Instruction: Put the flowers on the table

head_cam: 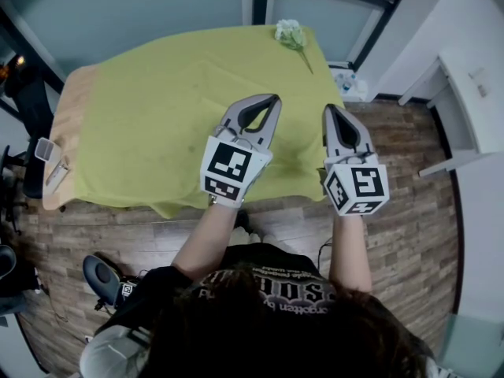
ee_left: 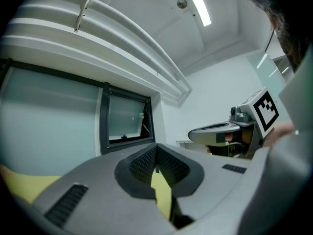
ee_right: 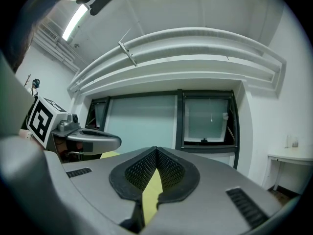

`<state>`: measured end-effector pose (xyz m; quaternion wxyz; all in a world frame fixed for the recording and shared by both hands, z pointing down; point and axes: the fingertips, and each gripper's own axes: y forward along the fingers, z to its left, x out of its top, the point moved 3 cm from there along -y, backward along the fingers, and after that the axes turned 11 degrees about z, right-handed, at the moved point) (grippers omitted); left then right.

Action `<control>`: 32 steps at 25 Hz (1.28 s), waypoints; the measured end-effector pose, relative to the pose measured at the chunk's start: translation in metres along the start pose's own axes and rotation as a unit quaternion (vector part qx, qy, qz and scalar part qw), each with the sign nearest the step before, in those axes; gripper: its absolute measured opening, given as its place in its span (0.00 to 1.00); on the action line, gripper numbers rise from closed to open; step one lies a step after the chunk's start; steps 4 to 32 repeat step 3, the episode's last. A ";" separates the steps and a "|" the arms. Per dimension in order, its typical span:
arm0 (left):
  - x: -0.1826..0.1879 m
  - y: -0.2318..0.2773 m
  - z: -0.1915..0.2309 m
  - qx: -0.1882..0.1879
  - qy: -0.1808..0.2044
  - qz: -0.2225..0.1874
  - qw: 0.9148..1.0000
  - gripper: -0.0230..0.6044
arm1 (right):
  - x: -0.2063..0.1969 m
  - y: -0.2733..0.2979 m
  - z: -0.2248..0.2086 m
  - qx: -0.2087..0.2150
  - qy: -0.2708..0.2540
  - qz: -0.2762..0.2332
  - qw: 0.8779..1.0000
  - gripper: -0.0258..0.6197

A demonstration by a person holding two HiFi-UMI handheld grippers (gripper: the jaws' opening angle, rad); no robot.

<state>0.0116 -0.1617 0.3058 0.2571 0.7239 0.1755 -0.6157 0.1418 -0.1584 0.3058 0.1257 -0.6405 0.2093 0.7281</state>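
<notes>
At far corner of table (head_cam: pixel 157 101), 1 flower bunch (head_cam: pixel 290 34)

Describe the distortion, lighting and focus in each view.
Head view: fisheye bows the floor; the tablecloth is evenly lit, the flowers small but clear. Left gripper view: the strip light glares overhead, corners go black. Right gripper view: same black corners, ceiling beams bowed, close jaws slightly soft.

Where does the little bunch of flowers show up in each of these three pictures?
Head view: the flowers lie at the top, just right of centre, on the far edge of the green tablecloth.
Left gripper view: not in it.
Right gripper view: not in it.
Shared landmark: the green tablecloth, a yellow-green sliver low in both gripper views.
</notes>
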 end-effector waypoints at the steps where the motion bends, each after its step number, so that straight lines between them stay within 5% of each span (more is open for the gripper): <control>1: -0.001 0.001 -0.001 -0.001 0.001 0.002 1.000 0.04 | 0.000 0.000 0.000 -0.001 0.000 0.000 1.000 0.09; 32: -0.001 0.002 -0.003 -0.004 0.003 0.004 1.000 0.04 | 0.001 0.000 -0.001 -0.002 0.000 -0.001 1.000 0.09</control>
